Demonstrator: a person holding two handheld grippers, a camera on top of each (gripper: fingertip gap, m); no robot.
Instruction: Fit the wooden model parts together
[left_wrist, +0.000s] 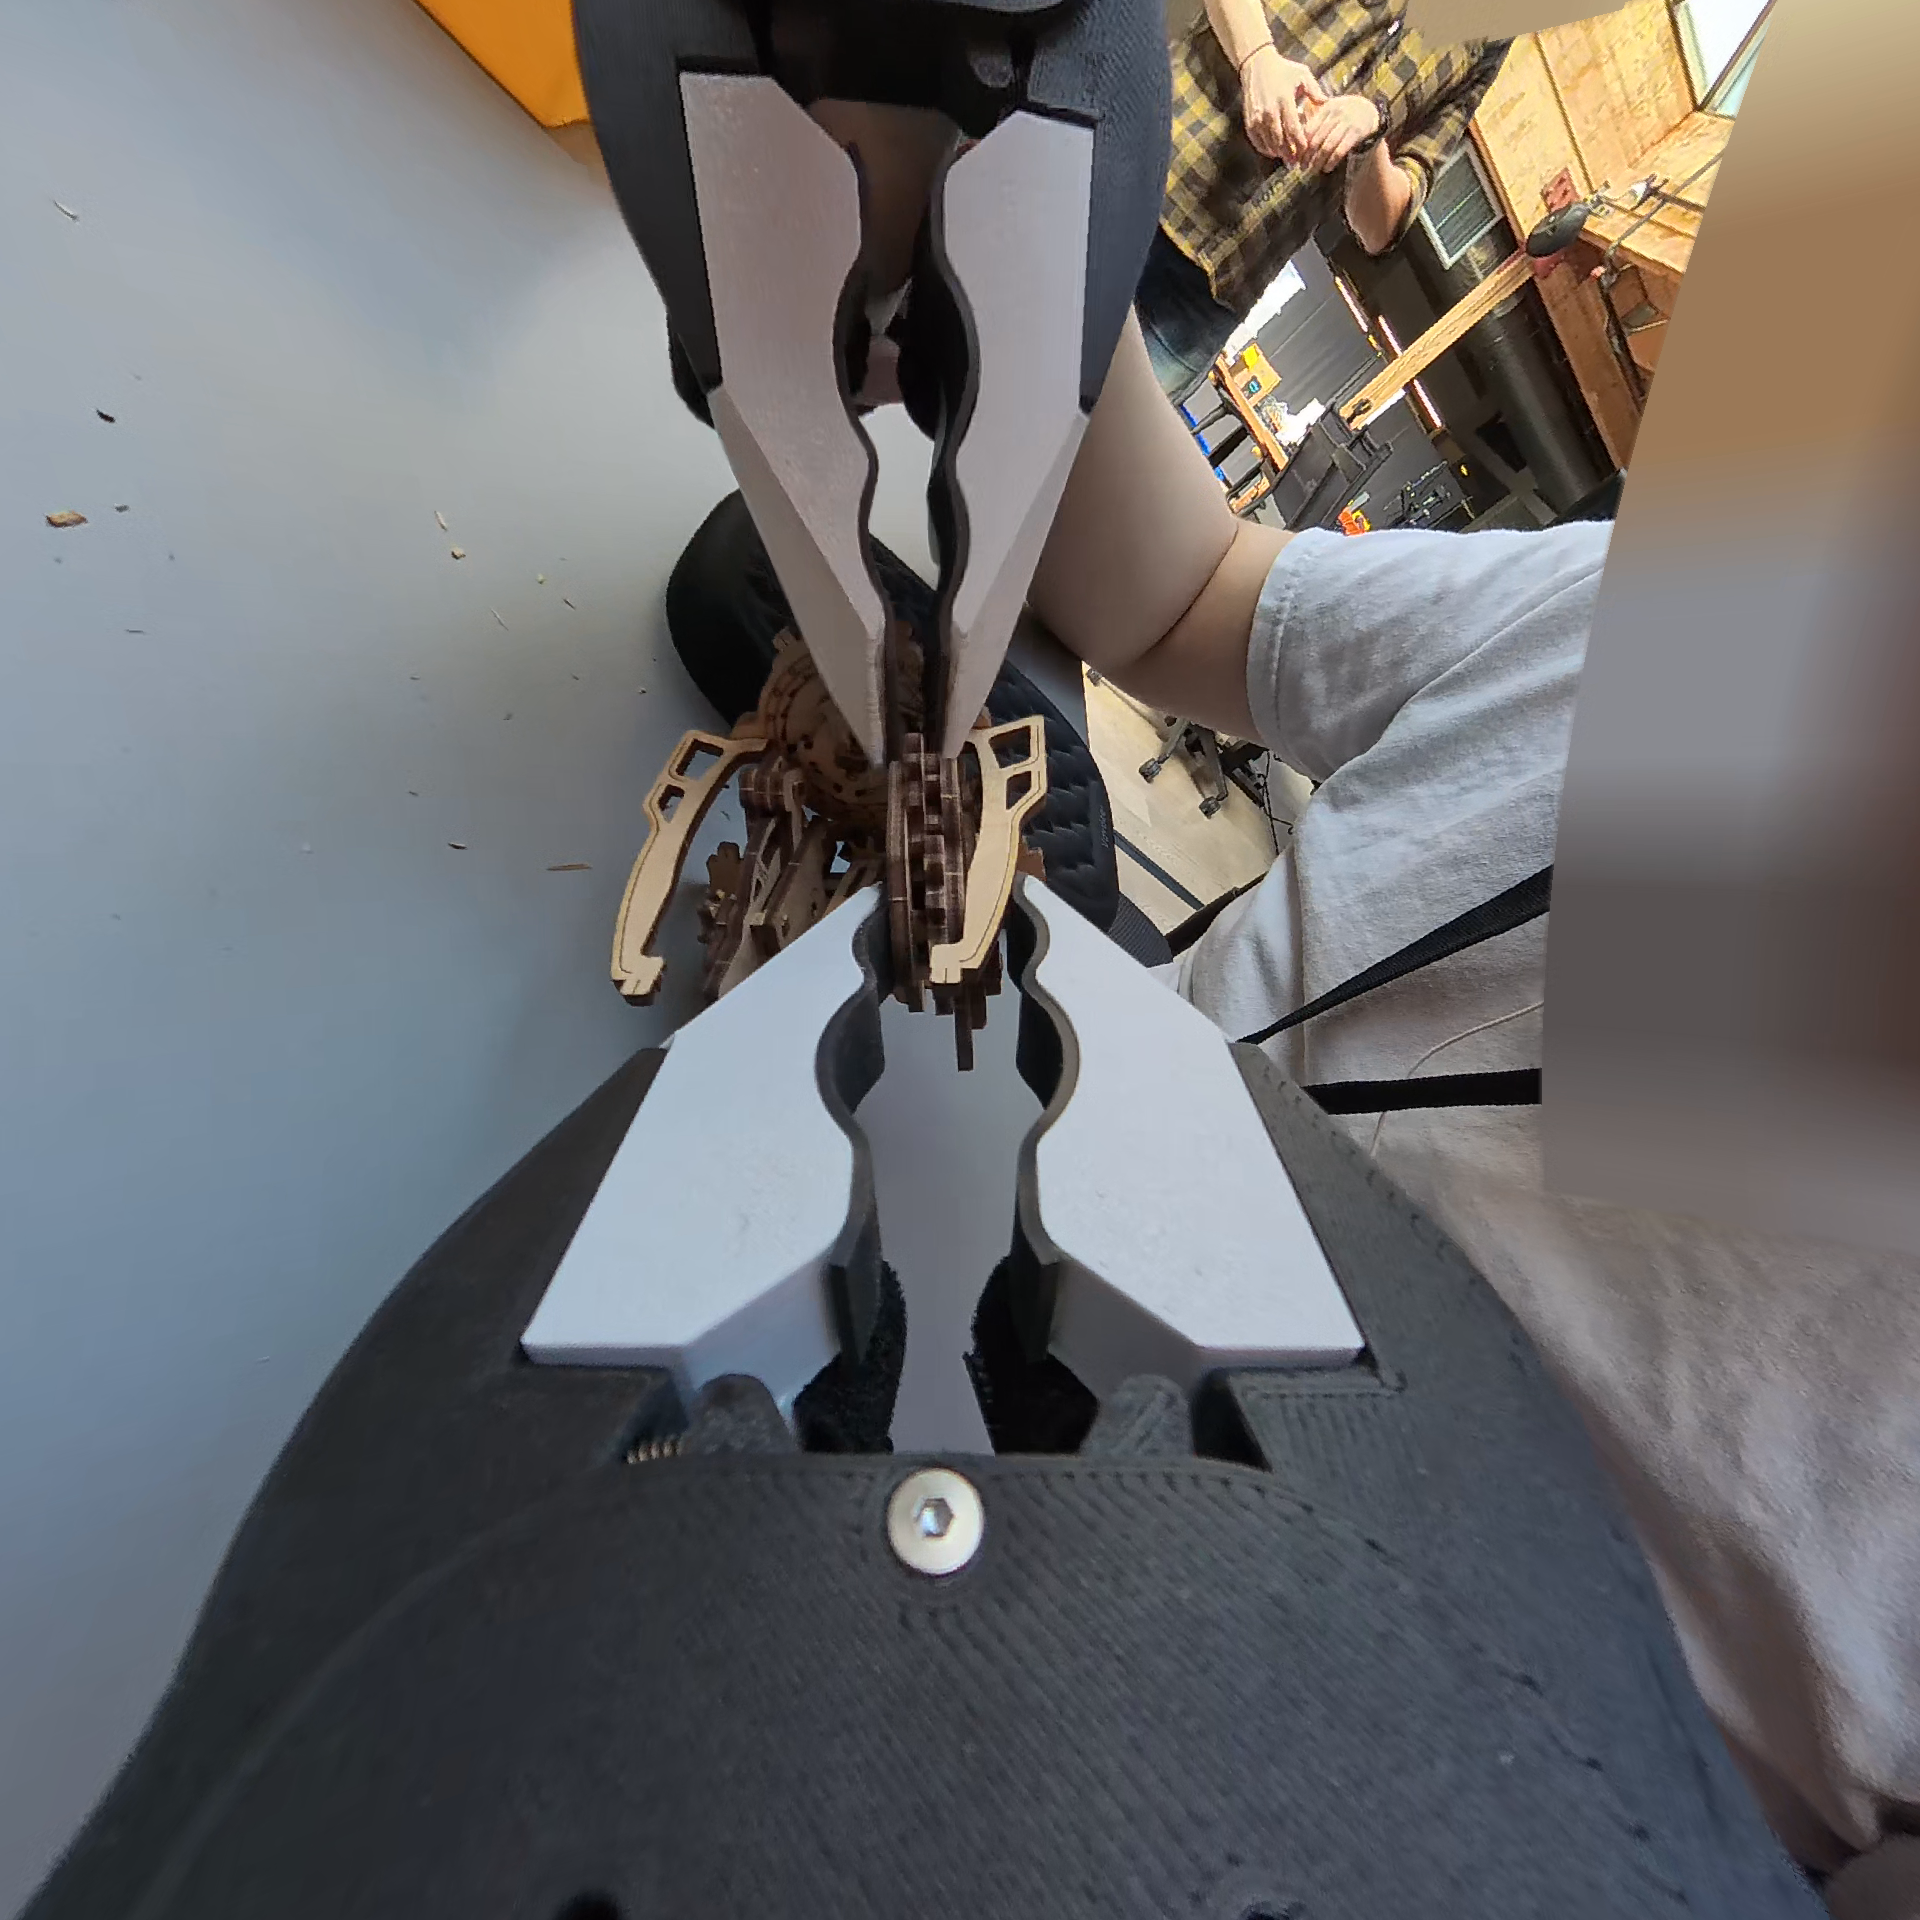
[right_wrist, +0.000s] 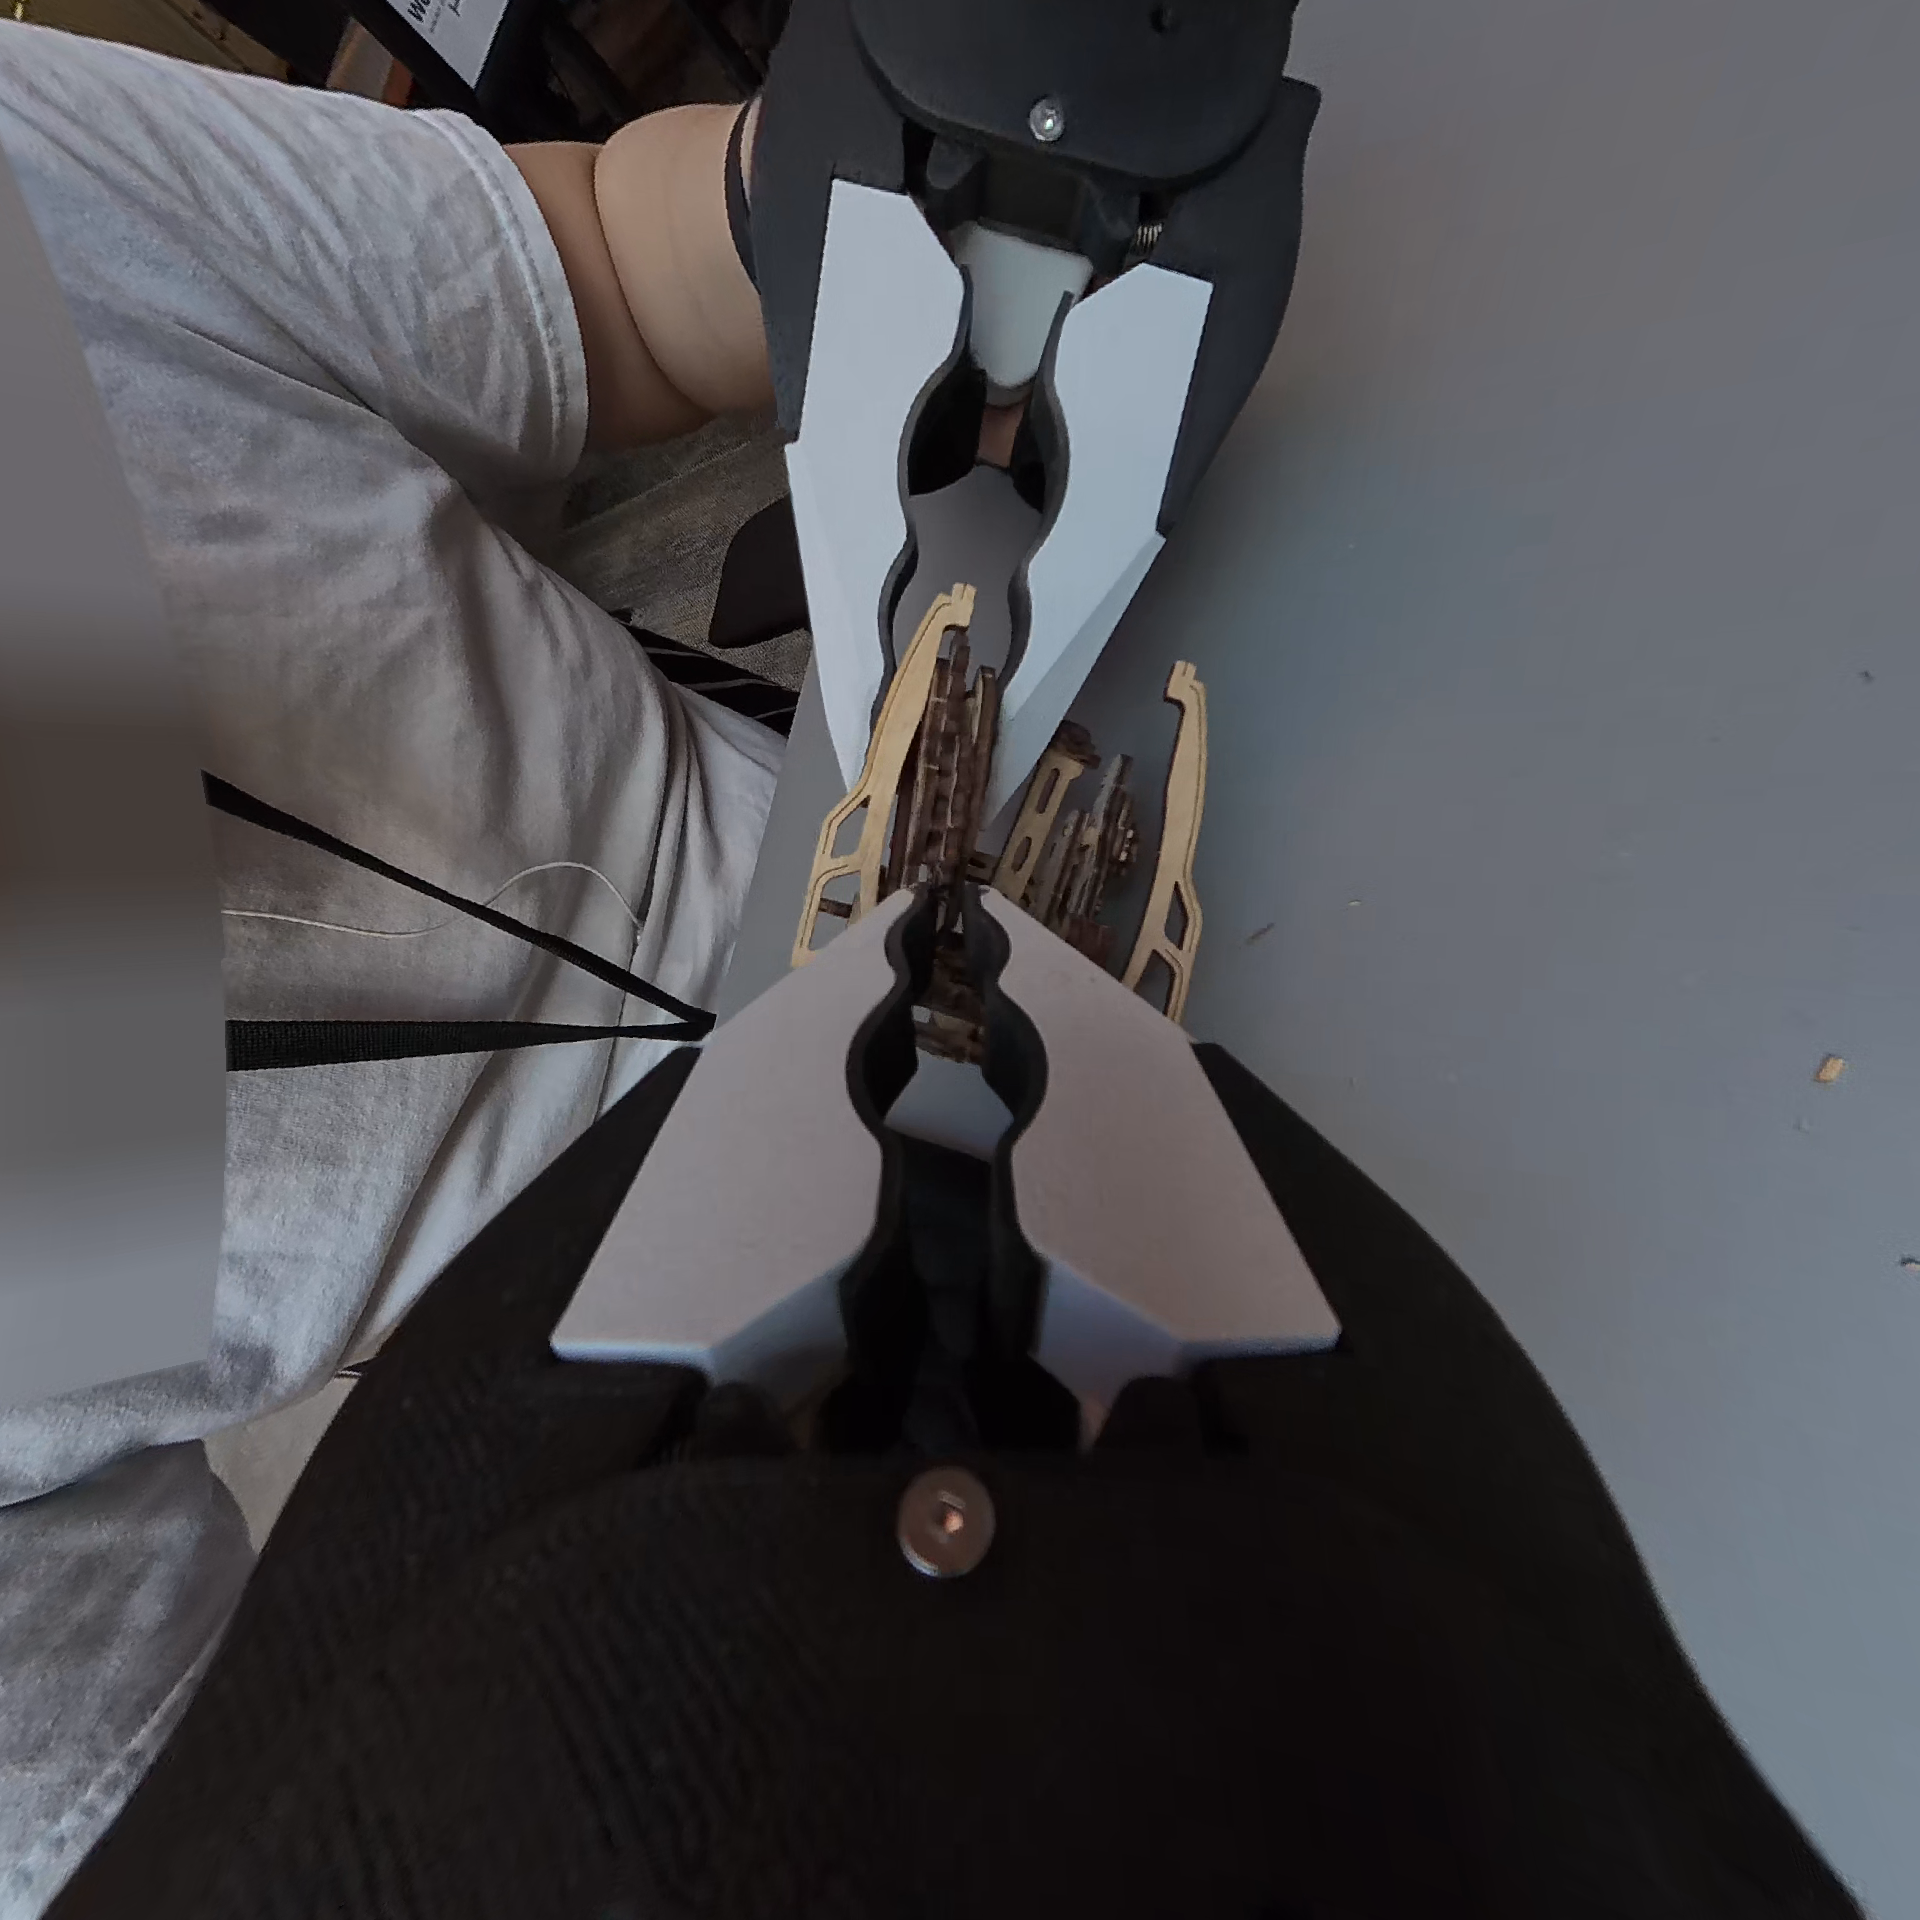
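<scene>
The left tool (left_wrist: 945, 935) is seen spread around the dark gear stack (left_wrist: 928, 883) of the wooden model (left_wrist: 831, 831), apparently touching only at one side. Opposite, the right tool (right_wrist: 943, 914) is pinched on that stack. The model is held just above the grey surface (left_wrist: 260, 727). A gear could be snapped or popped off by squeezing across thin plywood. Its long axis runs between the tools; pale curved arms (left_wrist: 665, 862) flank it.

Left gripper (left_wrist: 940, 914) jaws parted; right gripper (right_wrist: 940, 902) jaws nearly closed; tips meet head-on.
</scene>
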